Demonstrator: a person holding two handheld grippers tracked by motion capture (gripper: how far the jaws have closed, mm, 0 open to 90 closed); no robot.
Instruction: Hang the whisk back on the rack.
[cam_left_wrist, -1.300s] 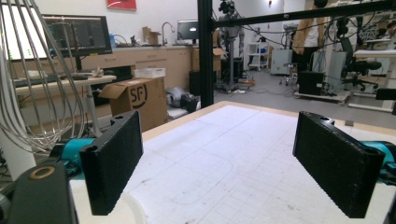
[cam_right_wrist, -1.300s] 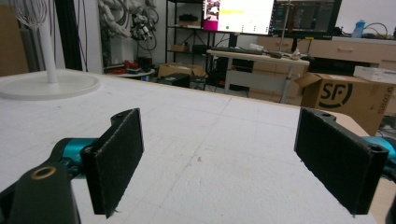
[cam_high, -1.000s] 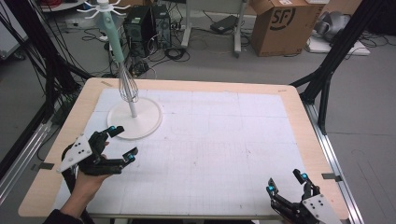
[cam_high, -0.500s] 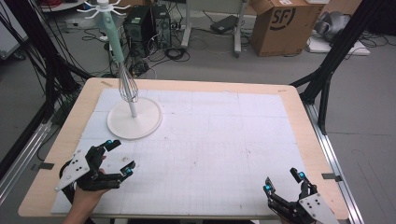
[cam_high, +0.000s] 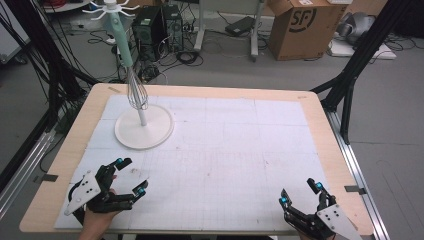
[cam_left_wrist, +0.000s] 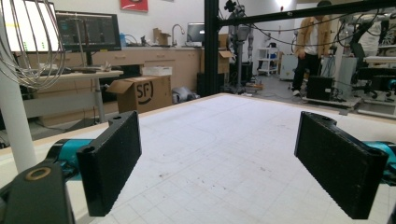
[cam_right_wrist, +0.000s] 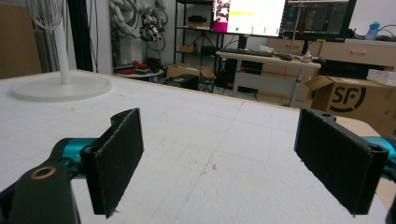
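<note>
Left tool (cam_high: 131, 176), held in a hand (cam_high: 97, 222) at the near left corner of the counter (cam_high: 310, 107): jaws spread wide, nothing between them, tips pointing toward the far right. In the left gripper view the two black jaws frame bare gridded mat (cam_left_wrist: 243, 140). Right tool (cam_high: 300, 194), at the near right corner: jaws likewise spread and empty, just above the mat (cam_high: 235, 150). The two tools are well apart, at opposite ends of the near edge. Beyond the left tool, near the far left corner, a white stand (cam_high: 144, 131) rests on its round base on the mat. A wire whisk (cam_high: 136, 92) with a pale green handle hangs from the stand's hooked top, its wire head beside the post above the base. Behind the counter, on the floor, stands a cardboard box (cam_high: 300, 27).
</note>
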